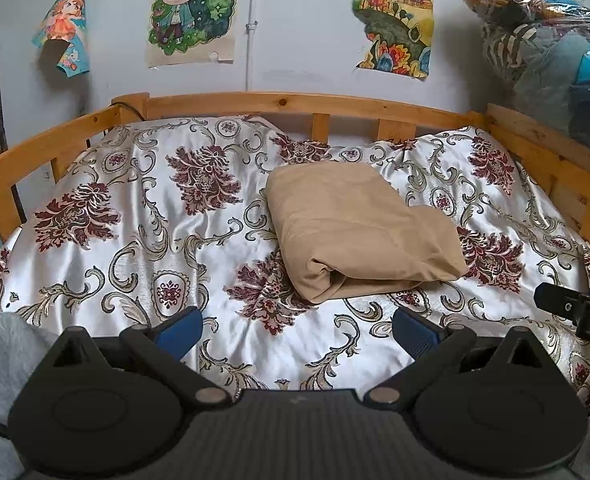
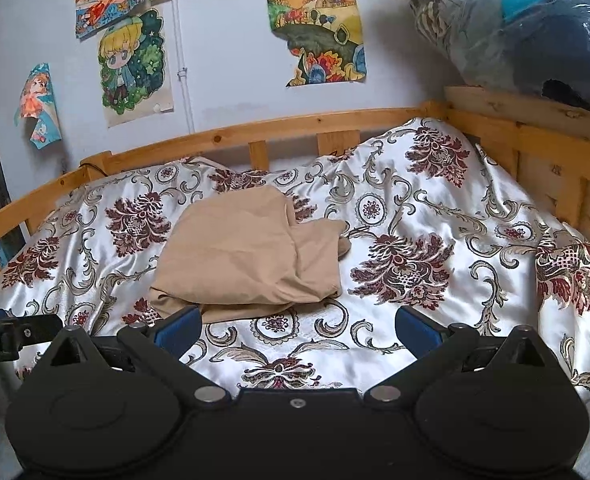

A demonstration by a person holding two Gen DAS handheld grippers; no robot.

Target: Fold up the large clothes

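Now the folded tan garment [image 1: 359,232] lies on the floral bedspread [image 1: 135,240], both grippers' fingers apart.

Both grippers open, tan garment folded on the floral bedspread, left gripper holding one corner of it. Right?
Not quite: the left gripper holds nothing. The left wrist view shows it open, short of the folded tan garment. The rest stands: right gripper open, garment on the floral bedspread.

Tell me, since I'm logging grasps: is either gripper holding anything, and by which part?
Nothing is held. The left gripper and right gripper are both open and empty, short of the folded tan garment on the bedspread.
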